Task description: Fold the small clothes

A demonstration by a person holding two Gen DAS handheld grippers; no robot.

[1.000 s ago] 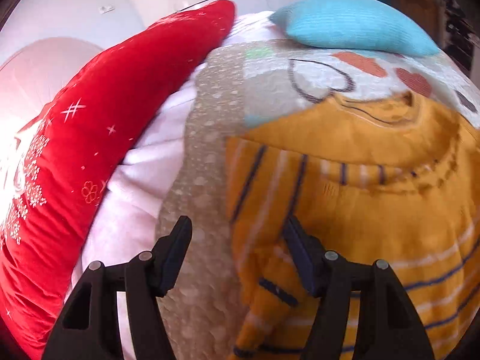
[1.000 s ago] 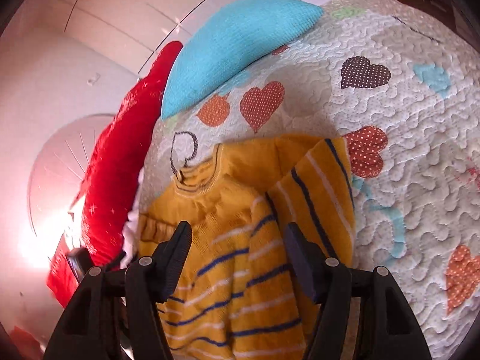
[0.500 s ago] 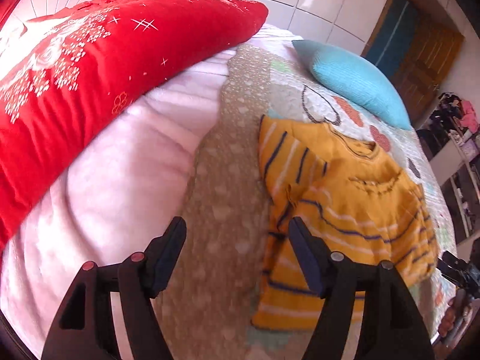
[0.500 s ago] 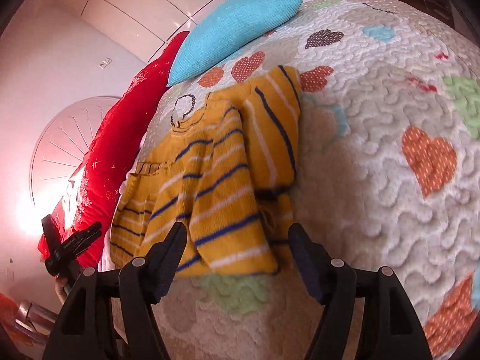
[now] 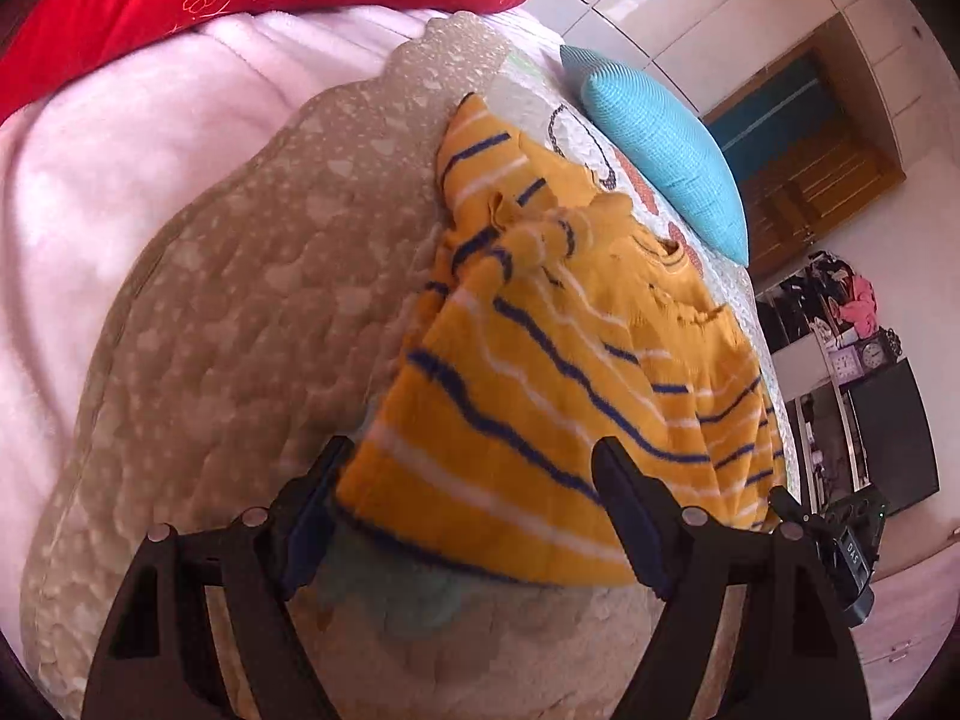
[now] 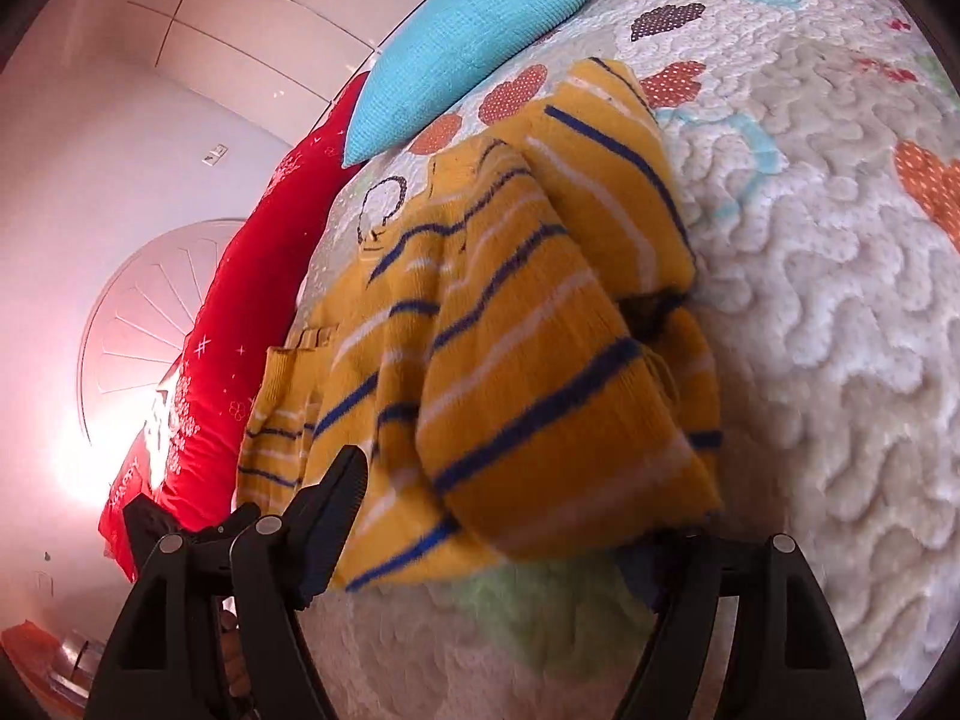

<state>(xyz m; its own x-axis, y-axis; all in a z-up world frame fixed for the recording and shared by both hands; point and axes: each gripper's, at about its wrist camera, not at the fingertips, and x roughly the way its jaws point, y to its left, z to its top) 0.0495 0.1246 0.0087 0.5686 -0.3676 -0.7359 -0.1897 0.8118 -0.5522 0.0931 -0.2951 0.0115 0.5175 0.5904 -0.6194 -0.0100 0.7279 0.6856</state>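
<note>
Right now I have the yellow striped sweater (image 5: 558,396) lying on the quilt (image 6: 840,312), both sleeves folded in over its body, neck toward the blue cushion (image 6: 474,36). My left gripper (image 5: 474,516) is spread wide, its fingers straddling the near hem corner without pinching it. My right gripper (image 6: 498,516) is likewise released, one finger beside the hem, the other hidden under the cloth edge. Bare quilt lies open to the sweater's right side. On its left, a beige quilt border (image 5: 240,300), then a pink blanket (image 5: 90,180) and red pillow (image 6: 240,324) crowd close.
</note>
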